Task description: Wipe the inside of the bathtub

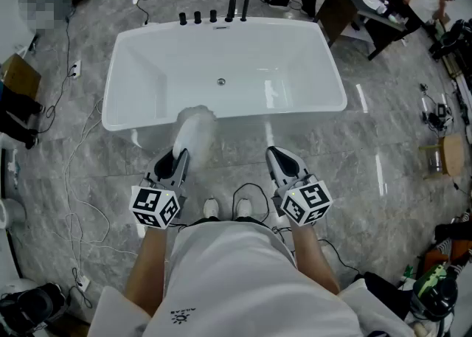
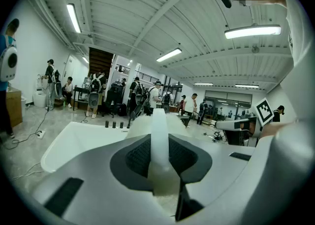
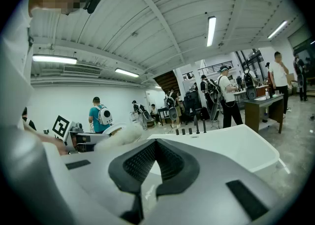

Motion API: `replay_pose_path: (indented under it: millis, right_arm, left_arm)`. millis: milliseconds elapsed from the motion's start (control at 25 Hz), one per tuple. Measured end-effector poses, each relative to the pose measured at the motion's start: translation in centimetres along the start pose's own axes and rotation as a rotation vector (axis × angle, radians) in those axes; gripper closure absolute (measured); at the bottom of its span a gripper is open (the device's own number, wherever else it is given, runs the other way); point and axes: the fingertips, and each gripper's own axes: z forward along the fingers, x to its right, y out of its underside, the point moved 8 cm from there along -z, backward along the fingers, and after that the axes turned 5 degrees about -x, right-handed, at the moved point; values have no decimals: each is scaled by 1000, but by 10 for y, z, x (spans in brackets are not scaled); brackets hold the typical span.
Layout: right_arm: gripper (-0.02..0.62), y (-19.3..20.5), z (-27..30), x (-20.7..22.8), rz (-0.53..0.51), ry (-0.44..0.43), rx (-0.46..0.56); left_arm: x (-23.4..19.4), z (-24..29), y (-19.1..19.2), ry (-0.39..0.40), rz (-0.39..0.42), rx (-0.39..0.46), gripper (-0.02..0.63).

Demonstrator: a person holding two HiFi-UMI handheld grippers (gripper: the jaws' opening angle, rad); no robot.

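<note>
Nearest the camera, a person in a white shirt [image 1: 228, 269] is standing on the grey floor [image 1: 383, 181], facing the bathtub's long near side and holding a gripper in each hand. Left gripper [image 1: 179, 155] is clamping the white handle of a duster [image 1: 193, 127]. In the left gripper view, the handle is running straight out between the closed jaws. Its fluffy head is pointing away from the person and appears to be reaching the near rim of the bathtub [image 1: 310, 107], left of middle. Right gripper [image 1: 277, 153] is hovering level with the left one, jaws pressed together on nothing, short of the rim.

Beyond both, the bathtub is lying crosswise, its long axis running left to right. Its white basin is looking empty, with the drain [image 1: 220, 81] toward the far wall and black taps [image 1: 214, 15] lining the far rim.

Wiping is judged not yet begun. With the basin lying straight ahead of and below the duster, the coming move is likely calling for tipping it forward and down, and the left hand is the one placed for that.
</note>
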Motion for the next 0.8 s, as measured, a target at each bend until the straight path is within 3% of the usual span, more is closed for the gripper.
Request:
replay_pose_path:
  millis: [440,800]
  right_arm:
    - [577,7,12,-31,-19,28,-18]
    - [575,12,37,-61,16,-7,-38]
  left_arm:
    - [-29,-20,8,9,-8,9,515]
    - [-66,-34,22,15,-37,-15,515]
